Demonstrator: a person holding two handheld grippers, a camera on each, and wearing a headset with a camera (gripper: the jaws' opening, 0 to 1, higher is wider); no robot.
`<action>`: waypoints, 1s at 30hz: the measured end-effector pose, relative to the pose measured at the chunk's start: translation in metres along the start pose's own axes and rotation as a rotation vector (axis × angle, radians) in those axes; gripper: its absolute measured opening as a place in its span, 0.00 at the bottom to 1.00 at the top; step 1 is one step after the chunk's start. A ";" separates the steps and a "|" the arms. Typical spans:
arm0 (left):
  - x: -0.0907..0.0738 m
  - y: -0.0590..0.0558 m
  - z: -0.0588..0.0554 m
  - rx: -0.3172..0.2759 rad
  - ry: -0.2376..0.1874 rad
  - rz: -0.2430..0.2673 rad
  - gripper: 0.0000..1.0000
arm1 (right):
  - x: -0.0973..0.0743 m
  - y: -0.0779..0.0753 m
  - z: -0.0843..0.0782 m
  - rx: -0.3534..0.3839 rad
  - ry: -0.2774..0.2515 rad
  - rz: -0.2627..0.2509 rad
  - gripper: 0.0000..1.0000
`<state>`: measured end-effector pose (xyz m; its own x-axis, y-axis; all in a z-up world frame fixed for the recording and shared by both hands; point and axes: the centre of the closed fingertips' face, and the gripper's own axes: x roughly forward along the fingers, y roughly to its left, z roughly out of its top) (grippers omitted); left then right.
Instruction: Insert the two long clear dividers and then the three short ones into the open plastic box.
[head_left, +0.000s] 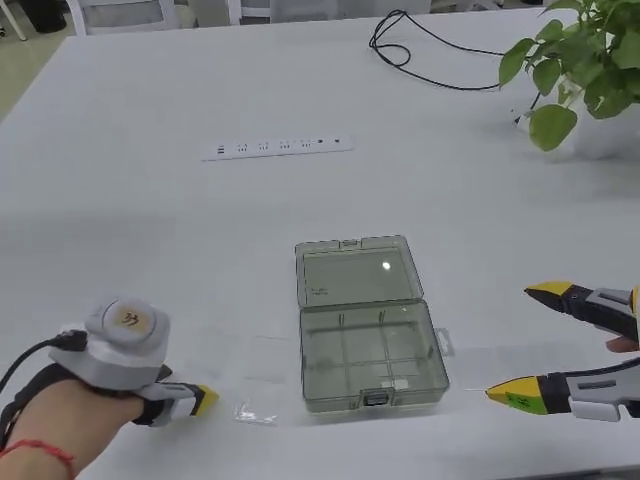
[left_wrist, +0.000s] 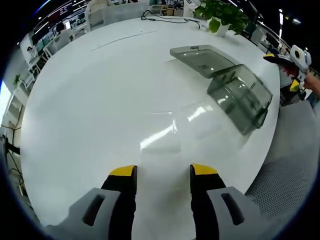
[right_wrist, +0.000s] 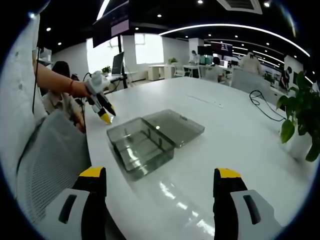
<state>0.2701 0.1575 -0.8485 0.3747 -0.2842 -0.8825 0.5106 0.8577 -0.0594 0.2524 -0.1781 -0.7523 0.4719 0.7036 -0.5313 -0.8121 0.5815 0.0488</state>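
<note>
The smoky clear plastic box (head_left: 372, 362) lies open near the table's front edge, its lid (head_left: 355, 270) flat behind it. Faint grid lines show inside it. Clear dividers (head_left: 252, 358) lie flat left of the box, with a small clear piece (head_left: 256, 412) nearer the edge. My left gripper (head_left: 195, 402) rests low at the left. In its own view the left gripper (left_wrist: 163, 171) is open and empty, just short of the dividers (left_wrist: 161, 134), with the box (left_wrist: 241, 97) beyond. My right gripper (head_left: 532, 342) stands wide open right of the box. The right gripper (right_wrist: 160, 173) faces the box (right_wrist: 140, 146).
A white power strip (head_left: 278, 147) lies mid-table, a black cable (head_left: 420, 45) loops at the back, and a potted plant (head_left: 575, 70) stands at the far right. A grey mesh chair (right_wrist: 50, 150) sits by the table's near edge. Bare table stretches behind the box.
</note>
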 end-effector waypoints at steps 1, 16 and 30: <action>0.001 0.000 -0.001 0.013 0.006 0.009 0.41 | 0.000 0.000 -0.001 0.001 0.001 0.000 0.89; 0.002 0.003 -0.002 0.043 0.055 0.041 0.37 | 0.001 0.000 0.001 0.006 -0.011 -0.004 0.89; 0.001 0.003 -0.002 0.064 0.086 0.028 0.32 | -0.001 0.002 -0.001 0.009 -0.011 -0.010 0.89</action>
<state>0.2704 0.1608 -0.8506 0.3234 -0.2206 -0.9202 0.5501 0.8350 -0.0069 0.2495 -0.1782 -0.7525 0.4838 0.7021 -0.5225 -0.8041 0.5923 0.0513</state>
